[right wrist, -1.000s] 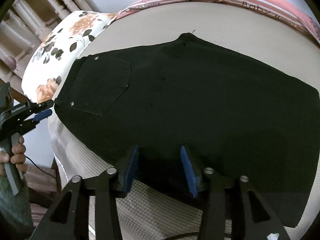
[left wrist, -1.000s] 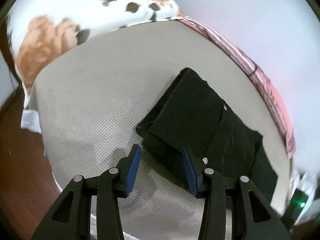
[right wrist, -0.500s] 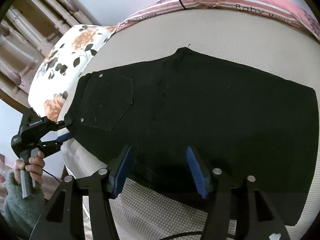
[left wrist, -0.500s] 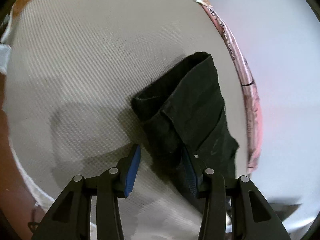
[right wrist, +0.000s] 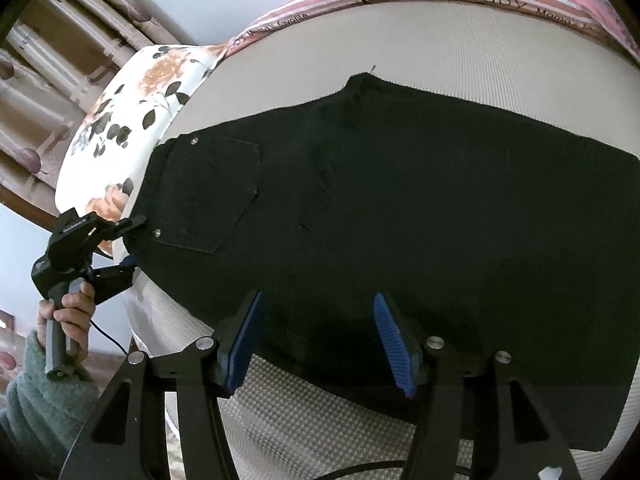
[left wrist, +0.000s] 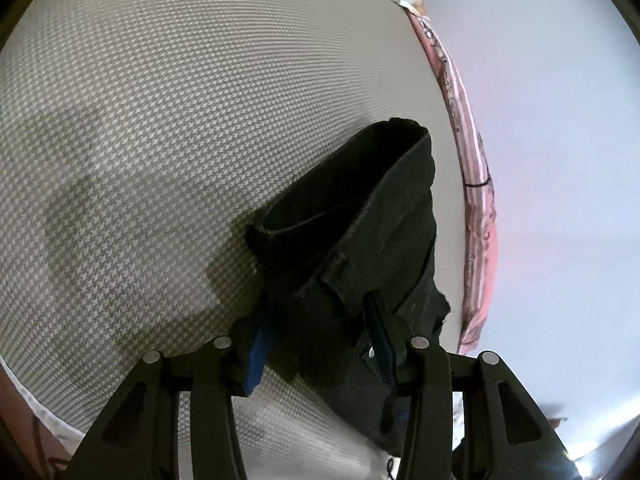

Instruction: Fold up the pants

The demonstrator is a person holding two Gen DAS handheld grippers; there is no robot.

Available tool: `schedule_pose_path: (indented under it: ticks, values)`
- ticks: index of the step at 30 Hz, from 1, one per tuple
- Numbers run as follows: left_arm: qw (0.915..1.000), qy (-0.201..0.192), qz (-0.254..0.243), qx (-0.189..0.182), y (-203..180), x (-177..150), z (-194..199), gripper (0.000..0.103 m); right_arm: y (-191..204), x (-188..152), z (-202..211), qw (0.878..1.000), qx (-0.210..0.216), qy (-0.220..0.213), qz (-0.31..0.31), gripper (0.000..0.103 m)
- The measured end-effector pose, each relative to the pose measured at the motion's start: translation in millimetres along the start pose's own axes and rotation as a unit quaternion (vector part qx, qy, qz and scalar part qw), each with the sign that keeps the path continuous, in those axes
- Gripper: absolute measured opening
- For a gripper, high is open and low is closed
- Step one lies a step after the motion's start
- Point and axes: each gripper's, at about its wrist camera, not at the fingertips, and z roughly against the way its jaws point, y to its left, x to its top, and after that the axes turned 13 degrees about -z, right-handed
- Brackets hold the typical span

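The black pants (right wrist: 400, 208) lie lengthwise left-to-right on the bed (right wrist: 460, 52), their waist toward the floral pillow (right wrist: 132, 120) on the left. The left tongs (left wrist: 320, 336) straddle the waist corner; I cannot tell if they grip. The right tongs (right wrist: 316, 336) have just opened and stand over the near edge.

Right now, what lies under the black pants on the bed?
The black pants lie flat on the grey woven bed cover, which shows all around them. Whether anything else lies beneath the cloth cannot be seen; the pants cover it.
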Motion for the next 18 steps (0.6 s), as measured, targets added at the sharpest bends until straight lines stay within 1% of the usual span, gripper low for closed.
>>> schedule_pose_path:
  ticks: [4,7,9,11,14,16,18]
  values:
    - [0.9995,0.002,-0.029,0.010,-8,1,1,0.045,-2,-1,-2,1.000,-0.002,0.002,-0.005,0.055]
    - [0.9992,-0.001,-0.039,0.007,-12,2,1,0.045,-1,0,-2,1.000,-0.005,0.002,-0.004,0.055]
    - [0.9989,-0.006,-0.045,-0.001,-12,2,3,0.045,-2,1,-3,1.000,-0.007,0.003,-0.005,0.056]
    - [0.9980,-0.006,-0.063,0.005,-17,2,4,0.045,-2,1,-4,1.000,-0.008,0.002,-0.003,0.056]
    - [0.9980,-0.001,-0.062,0.011,-13,2,-1,0.045,0,0,-5,1.000,-0.012,0.001,0.003,0.057]
    - [0.9976,0.001,-0.070,-0.006,-11,6,-6,0.045,1,0,-6,1.000,-0.014,0.001,0.005,0.058]
    - [0.9963,-0.001,-0.079,-0.034,-2,9,-6,0.045,2,-1,-5,1.000,-0.015,0.001,0.007,0.059]
